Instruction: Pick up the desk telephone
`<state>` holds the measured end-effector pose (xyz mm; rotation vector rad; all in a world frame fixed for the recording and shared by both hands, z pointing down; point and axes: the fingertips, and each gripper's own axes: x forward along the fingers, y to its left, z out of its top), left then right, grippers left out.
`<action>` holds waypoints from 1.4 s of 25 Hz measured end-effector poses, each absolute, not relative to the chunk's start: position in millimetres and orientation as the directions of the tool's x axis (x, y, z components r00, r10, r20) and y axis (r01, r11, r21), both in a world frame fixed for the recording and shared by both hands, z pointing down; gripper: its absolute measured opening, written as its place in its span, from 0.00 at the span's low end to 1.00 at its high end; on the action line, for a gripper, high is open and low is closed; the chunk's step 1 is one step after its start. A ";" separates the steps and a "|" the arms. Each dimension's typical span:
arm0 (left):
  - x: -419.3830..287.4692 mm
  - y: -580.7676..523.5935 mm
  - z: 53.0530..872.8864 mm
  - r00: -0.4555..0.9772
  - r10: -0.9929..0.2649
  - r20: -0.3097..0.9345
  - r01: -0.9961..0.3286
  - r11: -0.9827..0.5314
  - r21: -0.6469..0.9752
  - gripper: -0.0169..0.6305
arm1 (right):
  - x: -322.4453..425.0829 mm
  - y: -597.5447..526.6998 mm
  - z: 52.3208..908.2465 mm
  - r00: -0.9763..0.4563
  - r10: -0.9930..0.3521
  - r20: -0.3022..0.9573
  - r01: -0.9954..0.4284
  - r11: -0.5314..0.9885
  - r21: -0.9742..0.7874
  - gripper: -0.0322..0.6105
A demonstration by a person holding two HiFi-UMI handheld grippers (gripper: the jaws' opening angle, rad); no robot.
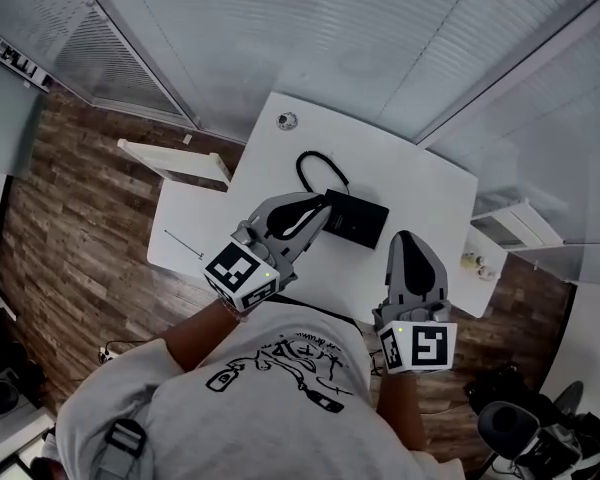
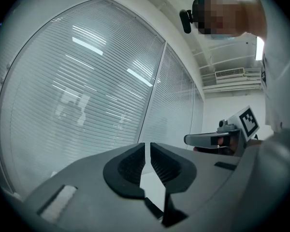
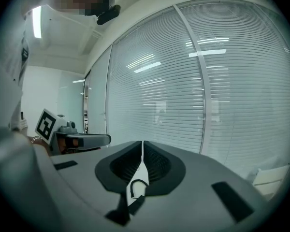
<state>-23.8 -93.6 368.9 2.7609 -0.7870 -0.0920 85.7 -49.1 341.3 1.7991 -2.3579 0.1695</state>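
Observation:
The black desk telephone (image 1: pixel 357 218) lies flat on the white desk (image 1: pixel 420 183), and its black cord (image 1: pixel 318 173) loops toward the far side. My left gripper (image 1: pixel 323 208) is shut and empty, its tips at the phone's left edge. My right gripper (image 1: pixel 405 238) is shut with nothing held and hovers just right of the phone, near the desk's front. In the left gripper view the jaws (image 2: pixel 147 151) meet, and the right gripper (image 2: pixel 217 139) shows at the right. In the right gripper view the jaws (image 3: pixel 142 151) meet, with the cord (image 3: pixel 135 185) seen below them.
A small round object (image 1: pixel 287 120) sits at the desk's far corner and a thin rod (image 1: pixel 183 243) lies at its left end. White shelves stand left (image 1: pixel 175 163) and right (image 1: pixel 520 223) of the desk. Glass walls with blinds (image 1: pixel 380 38) close off the far side.

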 end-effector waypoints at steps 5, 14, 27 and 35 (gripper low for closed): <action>-11.3 -91.9 377.2 0.844 -0.535 0.047 -0.525 -0.804 0.279 0.08 | 104.5 -47.3 357.3 -0.281 -0.931 0.232 -0.958 0.285 -0.016 0.06; 5.4 -95.5 419.0 0.845 -0.515 0.143 -0.533 -0.796 0.286 0.11 | 129.4 -47.6 405.0 -0.304 -0.899 0.315 -0.953 0.292 -0.087 0.06; 11.1 -105.8 519.7 0.847 -0.429 0.315 -0.522 -0.786 0.333 0.15 | 139.0 -58.5 500.9 -0.318 -0.819 0.477 -0.948 0.282 -0.149 0.18; 11.1 -111.7 590.5 0.827 -0.367 0.427 -0.533 -0.754 0.384 0.17 | 148.8 -61.1 558.1 -0.317 -0.766 0.559 -0.948 0.240 -0.210 0.22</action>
